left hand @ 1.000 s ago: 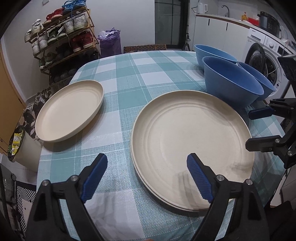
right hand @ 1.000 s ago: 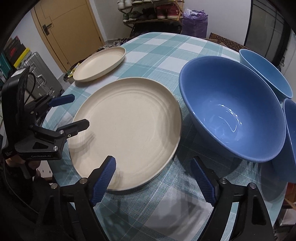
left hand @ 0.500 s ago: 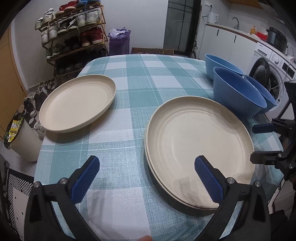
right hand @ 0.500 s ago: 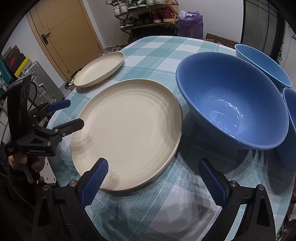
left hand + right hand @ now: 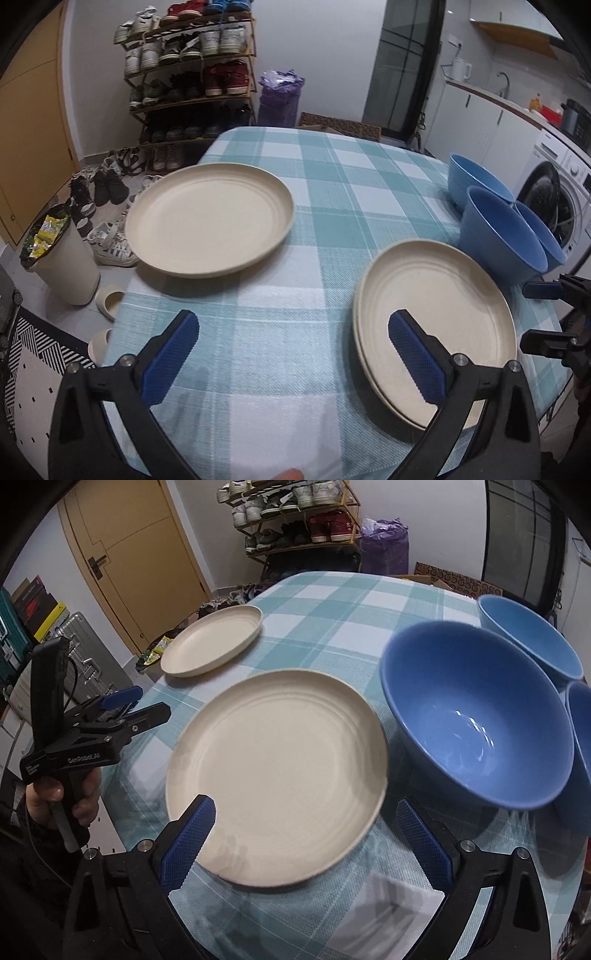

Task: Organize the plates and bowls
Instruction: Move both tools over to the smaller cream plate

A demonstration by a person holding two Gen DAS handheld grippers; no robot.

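Checked teal-and-white cloth covers a table (image 5: 332,177) in a room with a shoe rack (image 5: 188,74) behind. At left of the left wrist view, a single cream plate (image 5: 208,225) lies alone, empty. The left gripper (image 5: 291,354) hovers at lower centre, jaws wide, holding nothing. Lower right, a stack of two cream plates (image 5: 436,306) sits, likely the gathering point. Far right, three empty blue bowls (image 5: 498,236) cluster, touching, not yet nested. The right gripper (image 5: 306,838) hovers over the stack's near rim, jaws wide, holding nothing.
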